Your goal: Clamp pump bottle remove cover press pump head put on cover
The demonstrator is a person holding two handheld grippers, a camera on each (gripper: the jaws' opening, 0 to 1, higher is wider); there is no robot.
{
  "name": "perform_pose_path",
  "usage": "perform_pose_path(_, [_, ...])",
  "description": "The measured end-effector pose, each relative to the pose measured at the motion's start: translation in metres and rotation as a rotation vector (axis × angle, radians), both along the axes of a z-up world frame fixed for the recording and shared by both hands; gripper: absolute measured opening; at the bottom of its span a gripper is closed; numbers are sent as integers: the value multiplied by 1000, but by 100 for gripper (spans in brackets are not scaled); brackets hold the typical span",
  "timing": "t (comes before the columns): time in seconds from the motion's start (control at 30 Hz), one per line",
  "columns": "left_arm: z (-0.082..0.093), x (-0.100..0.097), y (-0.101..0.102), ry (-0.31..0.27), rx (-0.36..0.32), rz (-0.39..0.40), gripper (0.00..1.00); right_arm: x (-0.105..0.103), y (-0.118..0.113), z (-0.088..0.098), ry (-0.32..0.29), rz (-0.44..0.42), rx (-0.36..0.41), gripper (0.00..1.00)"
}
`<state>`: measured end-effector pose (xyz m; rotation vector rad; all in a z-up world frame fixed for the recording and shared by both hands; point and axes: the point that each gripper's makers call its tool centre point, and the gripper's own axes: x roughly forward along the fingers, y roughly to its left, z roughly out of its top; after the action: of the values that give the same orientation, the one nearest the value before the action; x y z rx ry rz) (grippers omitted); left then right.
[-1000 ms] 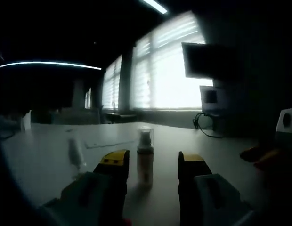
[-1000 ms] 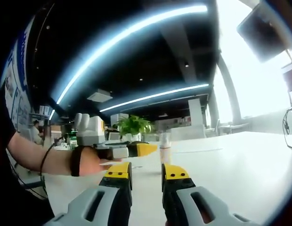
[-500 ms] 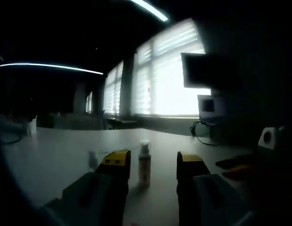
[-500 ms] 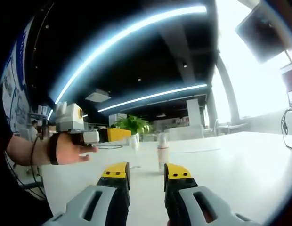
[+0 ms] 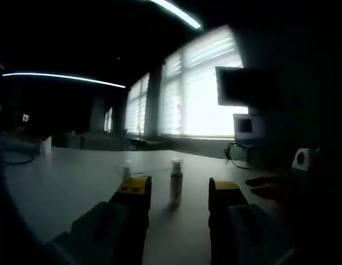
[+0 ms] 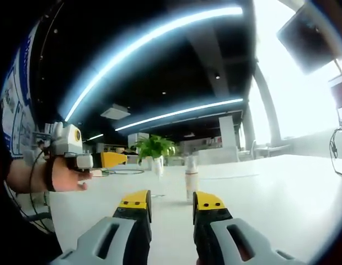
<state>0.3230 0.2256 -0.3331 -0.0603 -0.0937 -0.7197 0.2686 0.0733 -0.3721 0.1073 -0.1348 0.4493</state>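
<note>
Task looks near its end, or else not begun: the bottle [image 5: 175, 182] stands upright and alone on the tabletop [image 5: 66, 182], clamped by neither tool. In the right gripper view the bottle [image 6: 191, 178] seems to carry a clear cover on top, so my guess is the cover is on; too small and backlit to be sure, and whether the pump has been pressed can't be judged from these frames. If nothing is done yet, all four steps are left: clamp, uncover, press, recap. Left tongs [image 5: 178, 190] are spread wide, nothing between the jaws. The bottle sits ahead of them, past the tips, in line with the gap and a bit nearer the left jaw, apart from both. A small pale thing [image 5: 127, 172] stands on the tabletop just beyond the left jaw tip, unclear what it is. Right tongs [image 6: 172, 201] are also spread and empty. The bottle is ahead of their tips, roughly over the gap and leaning toward the right jaw, not touching. In the right gripper view the left tongs [image 6: 107, 160] come in from the left, held by a hand [image 6: 63, 175], well off to the left of the bottle. A plant [image 6: 153, 149] stands behind, between that tool and the bottle. Both tools are clear of the bottle, so no grip is in place now.
</note>
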Motion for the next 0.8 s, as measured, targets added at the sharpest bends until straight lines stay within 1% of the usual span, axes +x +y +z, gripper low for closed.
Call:
perform_pose_path(0.07, [-5, -2, 8, 4, 5, 2, 34, 0, 0, 0, 2, 2, 0, 25])
perform_pose_path(0.1, [-7, -4, 9, 22, -14, -9, 34, 1, 0, -1, 3, 4, 1, 25])
perform_pose_path(0.13, [-8, -3, 14, 54, -67, -10, 35, 1, 0, -1, 4, 5, 1, 25])
perform_pose_path(0.17, [-9, -3, 18, 47, -56, -6, 35, 1, -1, -1, 5, 6, 1, 25])
perform_pose_path(0.23, [-11, -5, 23, 44, -61, -1, 35, 1, 0, -1, 6, 7, -1, 25])
perform_pose_path(0.4, [-16, -14, 33, 13, -26, -5, 41, 0, 2, -1, 7, 10, 0, 25])
perform_pose_path(0.47, [-20, -15, 42, 17, -28, 7, 41, 0, 4, -1, 7, 13, -7, 25])
perform_pose_path(0.6, [-28, -16, 54, 18, -9, 35, 41, -2, 10, -2, 9, 26, -27, 25])
perform_pose_path(0.73, [-39, -18, 66, 29, -4, 24, 40, -4, 14, -3, 7, 57, -37, 26])
perform_pose_path(0.8, [-43, -19, 70, 51, -25, 20, 37, -5, 15, -3, 6, 73, -42, 26])
